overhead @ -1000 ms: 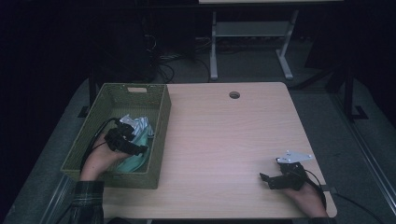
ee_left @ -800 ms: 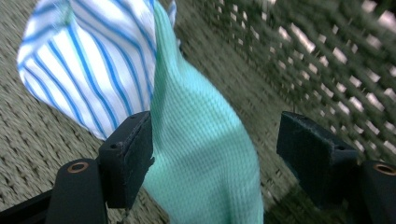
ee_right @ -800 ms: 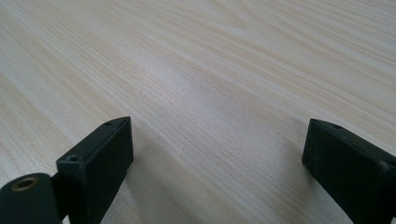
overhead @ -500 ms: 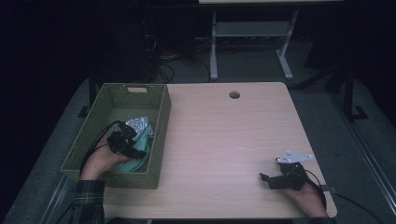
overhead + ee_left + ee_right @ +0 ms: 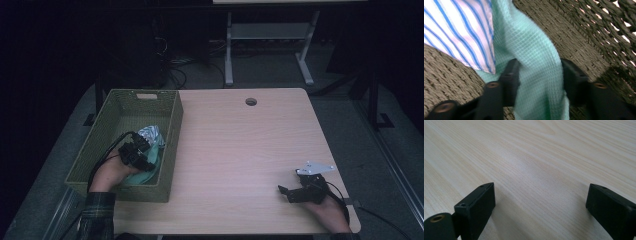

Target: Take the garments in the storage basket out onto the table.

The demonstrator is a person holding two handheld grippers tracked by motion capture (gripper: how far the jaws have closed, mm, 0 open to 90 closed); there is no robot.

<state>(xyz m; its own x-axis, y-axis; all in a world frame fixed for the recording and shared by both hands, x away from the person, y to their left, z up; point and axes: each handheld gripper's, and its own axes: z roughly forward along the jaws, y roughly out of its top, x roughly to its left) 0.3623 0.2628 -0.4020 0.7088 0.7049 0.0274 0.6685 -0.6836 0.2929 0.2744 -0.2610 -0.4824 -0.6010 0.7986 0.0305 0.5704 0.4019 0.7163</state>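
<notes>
Left gripper [image 5: 537, 75]: jaws straddle a fold of mint-green waffle cloth [image 5: 534, 57], both touching it. Blue-and-white striped cloth [image 5: 459, 27] lies at upper left, overlapping the green. Woven basket [image 5: 584, 32] floor and wall beneath, behind.

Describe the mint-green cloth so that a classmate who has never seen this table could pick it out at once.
Find the woven basket on the table's left side. In its near end, the left gripper has its jaws around the mint-green cloth. Its plain waffle weave separates it from the blue-striped white cloth beside it.
</notes>
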